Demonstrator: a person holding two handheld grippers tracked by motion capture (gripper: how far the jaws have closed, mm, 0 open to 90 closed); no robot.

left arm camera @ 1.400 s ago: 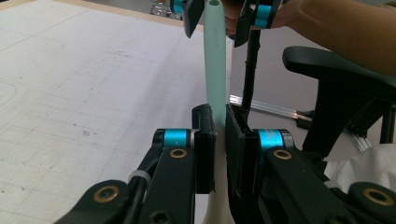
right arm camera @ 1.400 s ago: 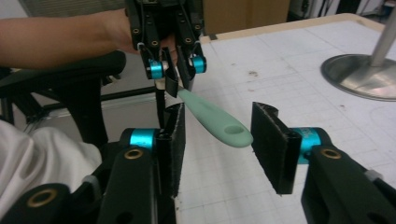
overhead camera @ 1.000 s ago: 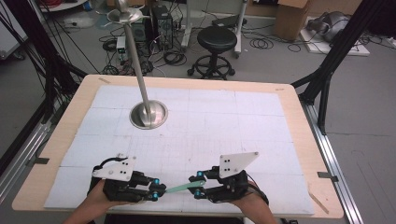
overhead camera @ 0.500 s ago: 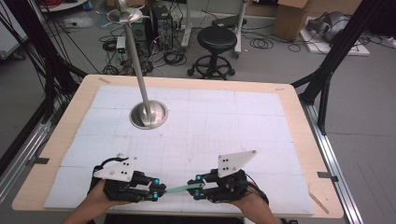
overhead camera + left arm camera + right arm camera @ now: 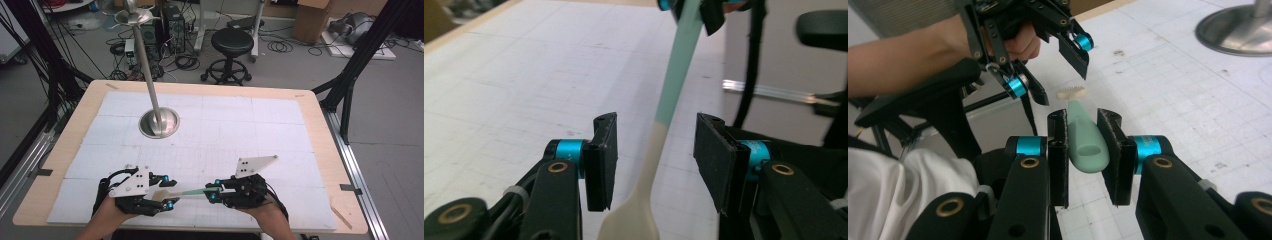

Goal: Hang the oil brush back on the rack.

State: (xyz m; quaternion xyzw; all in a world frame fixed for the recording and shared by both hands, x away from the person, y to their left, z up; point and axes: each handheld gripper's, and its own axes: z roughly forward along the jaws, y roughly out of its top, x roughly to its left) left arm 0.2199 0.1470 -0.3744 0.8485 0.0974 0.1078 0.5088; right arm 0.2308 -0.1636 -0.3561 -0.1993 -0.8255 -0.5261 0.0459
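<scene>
The white mat (image 5: 280, 130) lay bare across its middle, right and far parts, open to a pass from either hand. The one standing obstacle was a metal stand (image 5: 159, 122) at far left, its pole leaning up and away from its round base. At the near edge the left gripper (image 5: 167, 192) and right gripper (image 5: 214, 191) faced each other closely, with a fork (image 5: 186, 192) bridging the gap between them, so no room remained there.
</scene>
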